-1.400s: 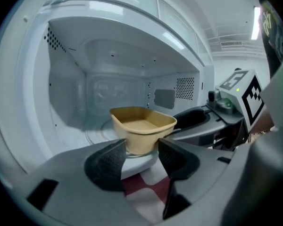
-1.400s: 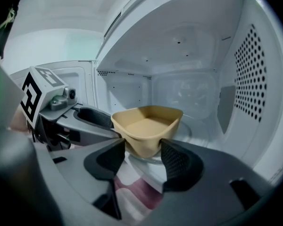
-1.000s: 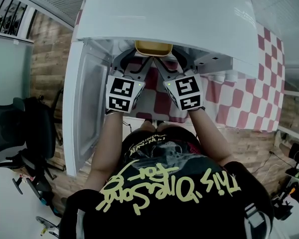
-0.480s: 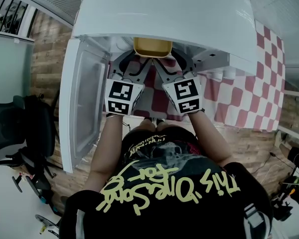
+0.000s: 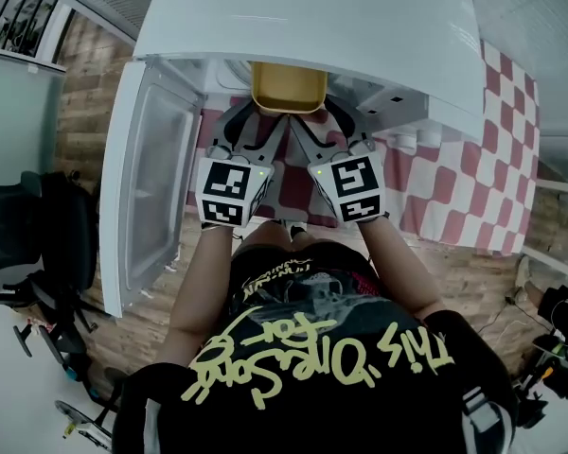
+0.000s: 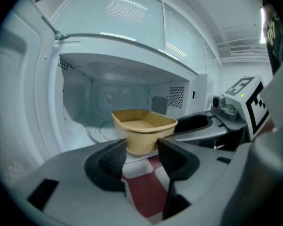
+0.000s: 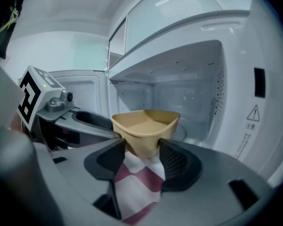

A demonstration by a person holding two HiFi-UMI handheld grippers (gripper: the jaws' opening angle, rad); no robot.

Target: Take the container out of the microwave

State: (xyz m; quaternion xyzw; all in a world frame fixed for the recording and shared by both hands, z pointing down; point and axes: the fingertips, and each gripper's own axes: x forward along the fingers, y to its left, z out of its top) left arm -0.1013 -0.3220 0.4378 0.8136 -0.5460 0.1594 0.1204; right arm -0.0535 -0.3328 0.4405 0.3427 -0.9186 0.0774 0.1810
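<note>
A tan, open, empty container point(image 5: 289, 88) hangs at the mouth of the white microwave point(image 5: 312, 17), carried between my two grippers. In the left gripper view the container point(image 6: 144, 126) has its near lower corner between the pads of my left gripper point(image 6: 142, 152), which is shut on it. In the right gripper view the container point(image 7: 146, 124) is pinched the same way by my right gripper point(image 7: 142, 154), with checked cloth showing under it. From the head view my left gripper point(image 5: 253, 119) and right gripper point(image 5: 322, 119) converge on the container's near side.
The microwave door point(image 5: 147, 178) stands swung open at the left. The glass turntable point(image 6: 99, 128) lies bare inside the cavity. A red-and-white checked tablecloth point(image 5: 473, 187) covers the table under the microwave. A black office chair point(image 5: 38, 244) stands on the floor at far left.
Both grippers have drawn back toward me with the container, so more of it shows out from under the microwave's top. The door looks swung a little wider.
</note>
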